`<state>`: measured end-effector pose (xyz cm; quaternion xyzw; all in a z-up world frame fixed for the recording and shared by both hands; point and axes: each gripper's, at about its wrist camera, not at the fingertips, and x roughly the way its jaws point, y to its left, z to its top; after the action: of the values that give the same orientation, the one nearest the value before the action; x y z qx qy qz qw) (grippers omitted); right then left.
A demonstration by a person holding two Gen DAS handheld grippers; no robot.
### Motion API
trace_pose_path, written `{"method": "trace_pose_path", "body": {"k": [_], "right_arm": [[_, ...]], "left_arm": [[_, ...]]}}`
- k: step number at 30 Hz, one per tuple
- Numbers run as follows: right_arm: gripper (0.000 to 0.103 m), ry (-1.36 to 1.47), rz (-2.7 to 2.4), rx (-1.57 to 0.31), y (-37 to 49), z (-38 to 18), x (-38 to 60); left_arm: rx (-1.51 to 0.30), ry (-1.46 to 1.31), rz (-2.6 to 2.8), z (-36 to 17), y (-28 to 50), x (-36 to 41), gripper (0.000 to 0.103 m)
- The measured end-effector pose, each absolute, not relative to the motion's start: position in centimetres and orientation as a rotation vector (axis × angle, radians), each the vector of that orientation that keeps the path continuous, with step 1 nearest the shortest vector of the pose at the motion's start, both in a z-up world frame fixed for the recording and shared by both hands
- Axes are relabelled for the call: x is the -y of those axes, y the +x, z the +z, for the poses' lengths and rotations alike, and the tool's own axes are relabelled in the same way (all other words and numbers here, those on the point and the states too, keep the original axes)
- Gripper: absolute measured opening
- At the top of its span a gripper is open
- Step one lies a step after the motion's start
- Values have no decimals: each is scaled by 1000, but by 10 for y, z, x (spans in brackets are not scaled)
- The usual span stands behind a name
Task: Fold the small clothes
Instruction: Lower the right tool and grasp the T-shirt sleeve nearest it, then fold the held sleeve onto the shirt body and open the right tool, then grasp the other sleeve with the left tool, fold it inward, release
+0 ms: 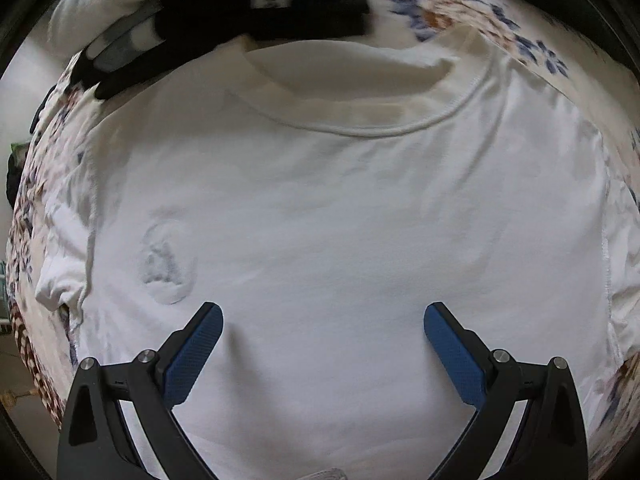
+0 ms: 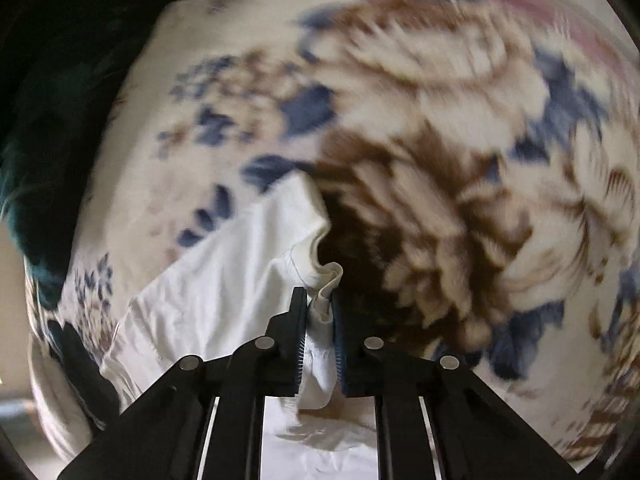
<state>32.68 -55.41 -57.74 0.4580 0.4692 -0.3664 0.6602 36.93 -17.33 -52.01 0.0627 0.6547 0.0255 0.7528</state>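
Left wrist view: a white T-shirt [image 1: 340, 208] lies spread flat on a bed covered by a floral bedspread [image 1: 460, 12] in cream, blue and brown. The shirt is plain, lightly creased, with a ribbed round collar and a faint round print on its chest, left of centre. Its collar points away from the camera, toward the top of the picture, so its long axis runs from near to far. One short sleeve is bunched at the left edge. Beyond the collar, a black garment [image 1: 280, 12] with grey and white stripes lies on the bedspread, just touching the shirt's upper left shoulder. The left gripper [image 1: 323, 322] hovers over the shirt's lower half, its blue-padded fingers [image 1: 198, 352] spread wide, holding nothing.

Right wrist view: blurred by motion. The right gripper [image 2: 319, 300] has its fingers pressed together on a bunched fold of the white shirt's edge, and the cloth trails down-left over the bedspread.
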Motion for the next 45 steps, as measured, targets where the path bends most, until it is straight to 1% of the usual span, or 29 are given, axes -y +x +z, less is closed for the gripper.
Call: {"method": "trace_pose_path", "body": {"k": [3, 7, 9, 12, 13, 17, 19, 20, 21, 23, 24, 25, 26, 27, 28, 31, 35, 38, 39, 40, 41, 42, 43, 45], "right_arm": [[11, 838, -752, -1044, 353, -548, 522], [10, 455, -546, -1046, 397, -513, 432], [10, 289, -441, -1056, 408, -510, 380], [8, 41, -279, -1061, 415, -521, 292], [5, -34, -223, -1064, 409, -529, 263], [4, -186, -131, -1087, 396, -555, 200], [4, -244, -118, -1101, 387, -565, 185], [4, -264, -101, -1140, 384, -572, 181], [4, -256, -73, -1192, 381, -575, 175], [6, -207, -56, -1223, 379, -570, 185], [11, -168, -60, -1232, 373, -563, 188], [25, -136, -68, -1244, 370, -560, 193], [33, -103, -78, -1260, 367, -554, 199], [44, -63, -101, -1275, 361, -550, 208], [51, -36, -126, -1286, 361, -545, 217], [53, 41, -208, -1332, 357, -542, 242], [53, 112, -299, -1384, 354, -549, 262], [53, 165, -348, -1395, 353, -553, 267], [53, 178, -361, -1395, 352, -553, 268], [53, 186, -374, -1397, 352, -554, 268], [53, 190, -383, -1402, 350, -555, 267], [53, 192, -388, -1407, 352, -556, 265], [53, 198, -391, -1409, 353, -555, 263], [53, 200, -388, -1408, 353, -553, 262]], "left_arm": [[-1434, 94, 86, -511, 360, 137, 103], [-1432, 43, 145, -497, 343, 85, 103], [-1429, 16, 195, -490, 329, 48, 103], [-1427, -8, 251, -486, 316, 9, 103], [-1428, -15, 270, -482, 311, -6, 103], [-1435, -34, 335, -481, 298, -50, 103], [-1436, -42, 353, -483, 295, -62, 103], [-1440, -56, 358, -483, 287, -72, 103], [-1444, -65, 359, -487, 303, -65, 103], [-1441, -97, 362, -483, 300, -78, 103], [-1440, -111, 365, -481, 302, -83, 103], [-1436, -143, 368, -479, 304, -89, 103], [-1432, -190, 380, -477, 304, -101, 103], [-1425, -235, 386, -477, 308, -111, 103], [-1413, -302, 389, -476, 307, -125, 103], [-1383, -505, 412, -483, 311, -165, 103], [-1350, -920, 402, -514, 321, -211, 103], [-1283, -1071, 392, -526, 334, -221, 101], [-1245, -1075, 400, -526, 339, -224, 92], [-1202, -1055, 412, -522, 343, -221, 86], [-1175, -1012, 417, -520, 353, -221, 59], [-1170, -971, 415, -517, 361, -217, 15], [-1167, -912, 412, -513, 369, -212, 3], [-1120, -830, 409, -501, 378, -206, 4]]}}
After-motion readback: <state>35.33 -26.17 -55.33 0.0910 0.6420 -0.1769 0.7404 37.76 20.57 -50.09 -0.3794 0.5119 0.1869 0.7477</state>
